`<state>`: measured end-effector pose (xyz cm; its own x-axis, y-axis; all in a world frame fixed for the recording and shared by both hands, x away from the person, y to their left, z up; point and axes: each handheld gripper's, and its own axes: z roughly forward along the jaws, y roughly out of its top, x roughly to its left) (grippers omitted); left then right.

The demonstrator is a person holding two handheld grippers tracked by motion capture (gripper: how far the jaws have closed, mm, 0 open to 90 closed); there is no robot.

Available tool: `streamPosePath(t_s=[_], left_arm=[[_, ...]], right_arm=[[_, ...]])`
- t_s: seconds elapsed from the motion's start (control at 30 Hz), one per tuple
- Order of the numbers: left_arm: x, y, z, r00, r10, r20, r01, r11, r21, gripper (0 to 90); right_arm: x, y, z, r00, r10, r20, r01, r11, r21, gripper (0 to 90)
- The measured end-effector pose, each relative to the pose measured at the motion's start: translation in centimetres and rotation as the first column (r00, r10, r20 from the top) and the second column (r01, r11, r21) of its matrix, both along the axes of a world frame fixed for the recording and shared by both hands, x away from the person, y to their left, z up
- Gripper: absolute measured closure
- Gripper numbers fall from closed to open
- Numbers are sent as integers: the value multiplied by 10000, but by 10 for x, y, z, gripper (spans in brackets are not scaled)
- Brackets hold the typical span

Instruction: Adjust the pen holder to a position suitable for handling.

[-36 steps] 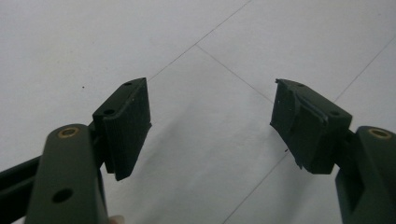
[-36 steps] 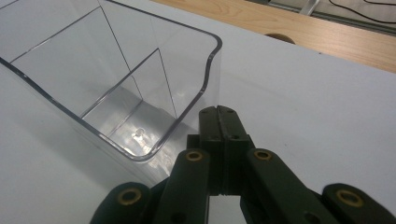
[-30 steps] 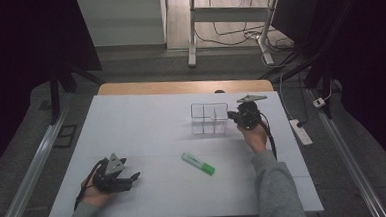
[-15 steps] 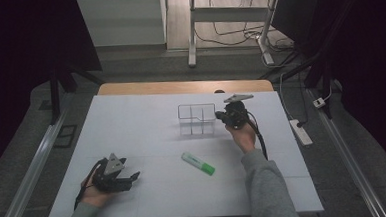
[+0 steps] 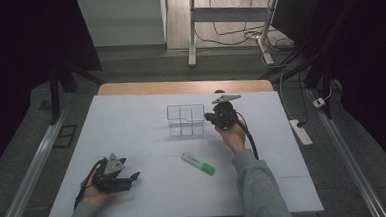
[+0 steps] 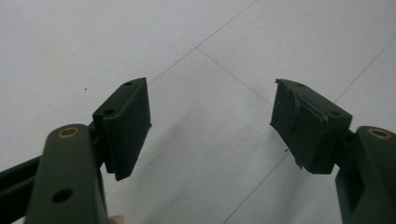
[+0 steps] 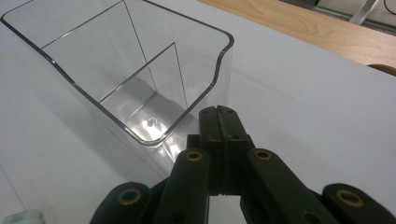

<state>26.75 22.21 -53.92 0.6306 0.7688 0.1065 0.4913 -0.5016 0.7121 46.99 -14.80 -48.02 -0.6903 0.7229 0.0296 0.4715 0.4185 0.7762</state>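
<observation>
A clear plastic container (image 5: 185, 120) with inner dividers stands upright and empty at the middle of the white table (image 5: 131, 121). My right gripper (image 5: 209, 118) is shut, and its tips rest against the container's right-hand wall. In the right gripper view the closed jaws (image 7: 219, 112) sit just outside the container (image 7: 140, 70), with nothing between them. A green highlighter (image 5: 198, 164) lies flat in front of the container, and its end (image 7: 23, 217) shows at the lower left corner. My left gripper (image 5: 134, 177) rests at the front left, open (image 6: 210, 121) over bare table.
A strip of bare wood (image 5: 180, 86) runs along the table's far edge. A power strip (image 5: 301, 131) lies on the floor to the right. Metal rails flank the table on both sides.
My right gripper has moved left, and the clear container has slid left with it. The left gripper and the highlighter have stayed put.
</observation>
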Motion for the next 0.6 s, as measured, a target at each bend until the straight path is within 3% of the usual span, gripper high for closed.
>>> streamPosePath(t_s=[0.47, 0.6], left_arm=[[0, 0, -1, 10000, -14, -27, 15, 10000, 37, 282], [1, 0, -1, 10000, -16, -21, 16, 10000, 22, 282]], right_arm=[[-6, 4, -2, 9995, 313, -104, -315, 9994, -108, 898], [-8, 0, 1, 9994, 333, 68, -332, 9994, -131, 898]])
